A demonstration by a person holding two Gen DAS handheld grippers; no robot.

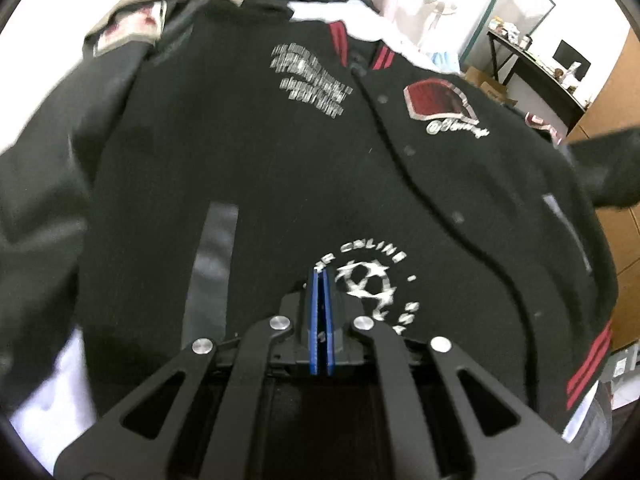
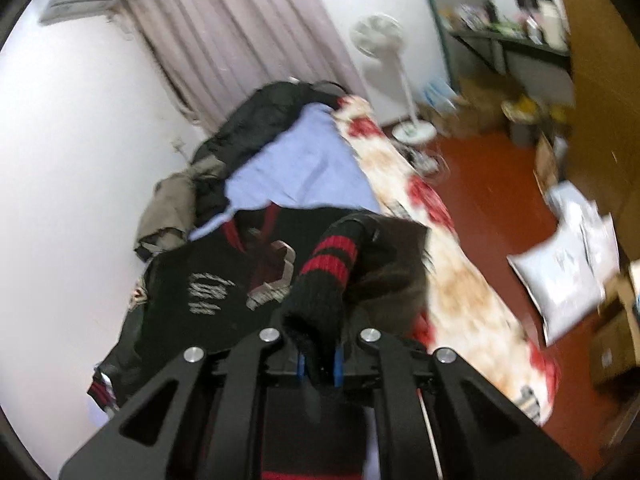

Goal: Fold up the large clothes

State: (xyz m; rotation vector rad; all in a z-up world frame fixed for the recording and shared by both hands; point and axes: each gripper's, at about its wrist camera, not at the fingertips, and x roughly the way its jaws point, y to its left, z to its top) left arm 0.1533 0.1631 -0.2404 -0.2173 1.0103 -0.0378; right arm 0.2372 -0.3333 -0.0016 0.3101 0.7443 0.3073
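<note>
A black varsity jacket (image 1: 280, 168) with red-striped trim, white prints and a red chest patch lies spread front-up on the bed. My left gripper (image 1: 320, 280) is shut with nothing between its blue pads, hovering over the jacket's lower front by the round star print (image 1: 368, 276). My right gripper (image 2: 320, 336) is shut on the jacket's ribbed sleeve cuff (image 2: 326, 264), black with red stripes, and holds it raised above the jacket body (image 2: 200, 280). That sleeve shows at the right edge of the left wrist view (image 1: 608, 168).
A heap of other clothes (image 2: 256, 152), dark, blue and beige, lies at the head of the bed by the wall. A floral blanket (image 2: 452, 264) covers the bed's right side. A fan (image 2: 384, 60), bags (image 2: 568, 256) and a desk (image 2: 512, 40) stand on the red floor.
</note>
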